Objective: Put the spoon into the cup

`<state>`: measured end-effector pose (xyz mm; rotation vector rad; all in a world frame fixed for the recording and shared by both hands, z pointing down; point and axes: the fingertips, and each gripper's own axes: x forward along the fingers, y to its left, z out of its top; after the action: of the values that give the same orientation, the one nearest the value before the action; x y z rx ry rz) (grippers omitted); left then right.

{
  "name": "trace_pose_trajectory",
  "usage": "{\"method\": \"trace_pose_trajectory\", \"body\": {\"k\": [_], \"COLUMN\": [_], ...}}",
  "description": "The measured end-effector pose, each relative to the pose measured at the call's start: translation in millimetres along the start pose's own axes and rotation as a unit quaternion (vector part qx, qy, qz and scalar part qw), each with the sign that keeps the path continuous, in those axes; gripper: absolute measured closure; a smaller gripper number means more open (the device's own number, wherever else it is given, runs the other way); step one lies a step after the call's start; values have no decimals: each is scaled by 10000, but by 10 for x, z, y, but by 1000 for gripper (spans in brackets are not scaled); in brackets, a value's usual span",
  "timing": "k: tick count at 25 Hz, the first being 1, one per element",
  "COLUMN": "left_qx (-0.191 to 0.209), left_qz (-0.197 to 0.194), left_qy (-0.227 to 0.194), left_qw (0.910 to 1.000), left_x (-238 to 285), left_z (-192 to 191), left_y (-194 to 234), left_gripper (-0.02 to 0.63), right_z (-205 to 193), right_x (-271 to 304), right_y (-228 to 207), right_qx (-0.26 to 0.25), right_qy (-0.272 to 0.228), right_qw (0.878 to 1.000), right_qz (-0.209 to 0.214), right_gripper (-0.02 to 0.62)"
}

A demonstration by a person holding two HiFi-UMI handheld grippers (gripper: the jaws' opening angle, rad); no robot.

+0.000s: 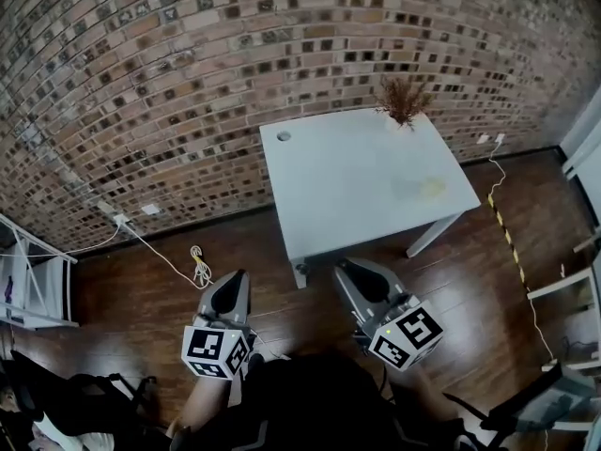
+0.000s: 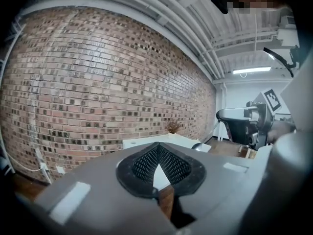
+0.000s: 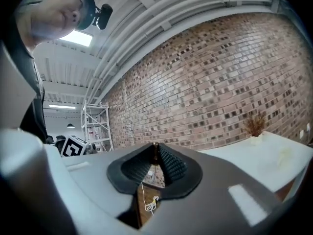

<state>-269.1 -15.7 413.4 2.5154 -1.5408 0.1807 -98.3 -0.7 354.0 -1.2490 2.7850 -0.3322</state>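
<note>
Room: brick wall, white rectangular table [image 1: 357, 172] | left gripper [image 1: 235, 278], right gripper [image 1: 346, 269] both pinched closed, empty, short of table | spoon not made out (pale yellow smudge [image 1: 432, 188], maybe) | likely light, stiff, slippery: pinch mid-handle

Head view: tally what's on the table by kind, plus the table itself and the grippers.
Table: 1
Dried plant: 1
Pale yellowish patch, too faint to identify: 1
Grippers: 2, left gripper and right gripper
Total: 5
</note>
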Motion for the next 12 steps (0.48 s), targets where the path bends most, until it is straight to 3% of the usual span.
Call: {"method": "trace_pose_trajectory", "body": {"k": [8, 12], "left_qx": [64, 109], "left_qz": [318, 299], "left_qy": [-69, -43], "left_qw": [9995, 9995], "left_x": [310, 399], "left_z": [148, 187], "left_y": [-632, -832], "left_gripper": [612, 612], "right_z": [123, 173], "right_x": [-454, -577], "right_y": [-576, -810], "right_qx": [102, 130], "right_qy": [24, -16], "right_qw": [9994, 9995], "right_qz": [316, 288], "right_gripper": [549, 549]}}
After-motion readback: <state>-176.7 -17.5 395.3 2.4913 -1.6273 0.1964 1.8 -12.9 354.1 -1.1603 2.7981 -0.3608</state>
